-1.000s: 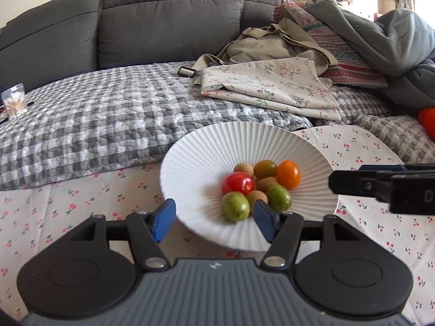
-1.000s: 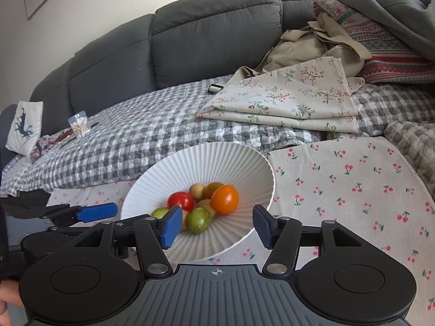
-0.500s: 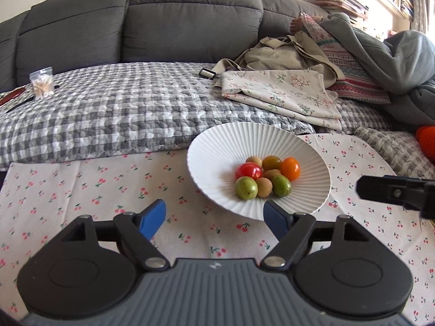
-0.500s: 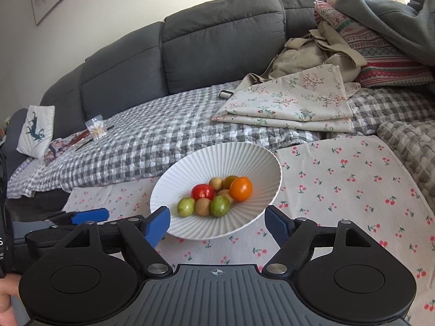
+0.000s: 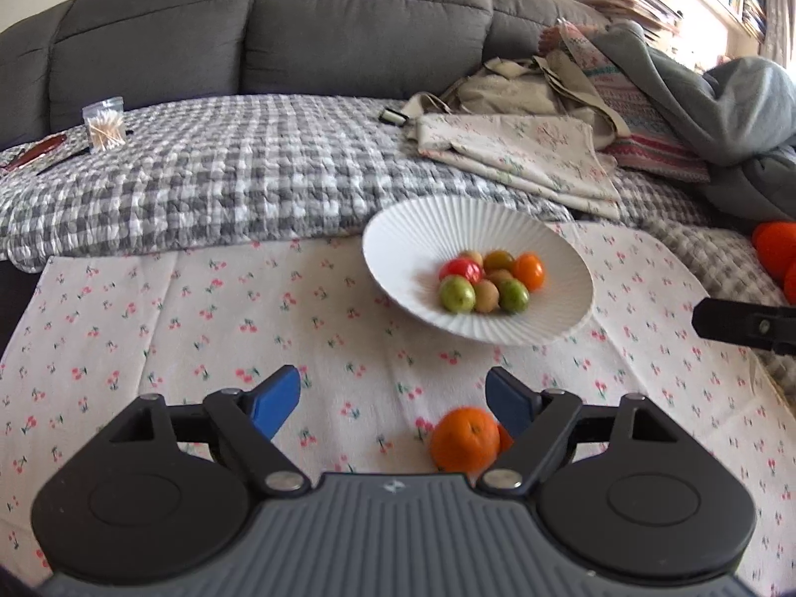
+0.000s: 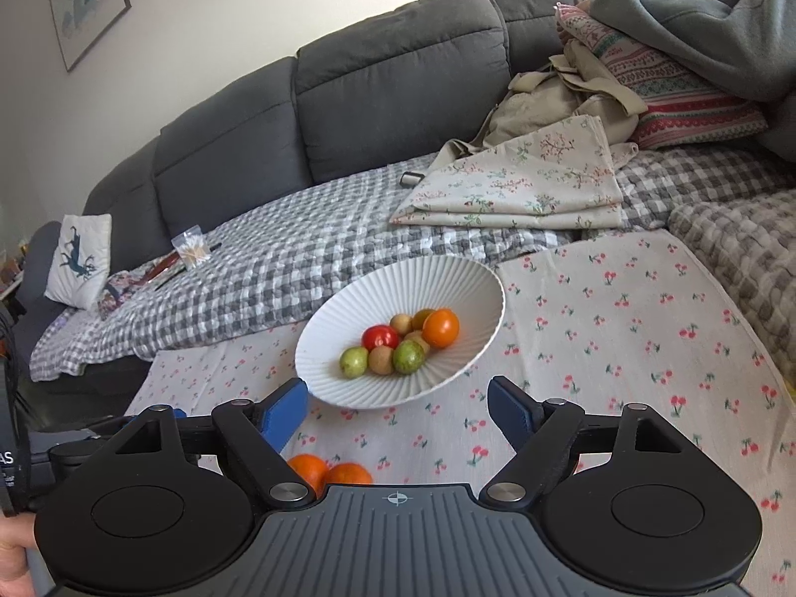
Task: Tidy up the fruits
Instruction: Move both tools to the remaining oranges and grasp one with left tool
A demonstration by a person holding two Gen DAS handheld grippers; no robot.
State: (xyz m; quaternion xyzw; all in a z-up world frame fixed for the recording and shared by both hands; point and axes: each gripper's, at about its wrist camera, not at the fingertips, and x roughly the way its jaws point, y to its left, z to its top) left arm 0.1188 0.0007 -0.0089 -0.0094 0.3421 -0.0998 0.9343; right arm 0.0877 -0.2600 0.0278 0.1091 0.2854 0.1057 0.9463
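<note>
A white ribbed bowl (image 5: 398,244) sits on the cherry-print cloth (image 5: 199,308) and holds several small fruits: a red one (image 5: 460,268), green ones, brown ones and an orange one (image 5: 528,271). The bowl also shows in the right wrist view (image 6: 467,288). An orange (image 5: 463,439) lies on the cloth close to me, just inside my left gripper's right finger. In the right wrist view two oranges (image 6: 328,470) lie side by side below the bowl. My left gripper (image 5: 393,400) is open and empty. My right gripper (image 6: 398,405) is open and empty.
A grey sofa (image 5: 298,25) stands behind, with a checked blanket (image 5: 224,174), folded floral cloth (image 5: 522,154) and piled clothes (image 5: 696,99). A jar of cotton swabs (image 5: 103,124) sits at far left. More orange fruit (image 5: 776,248) lies at the right edge.
Both grippers have pulled back from the bowl, which now looks smaller and farther. The oranges on the cloth have come into view near the fingers.
</note>
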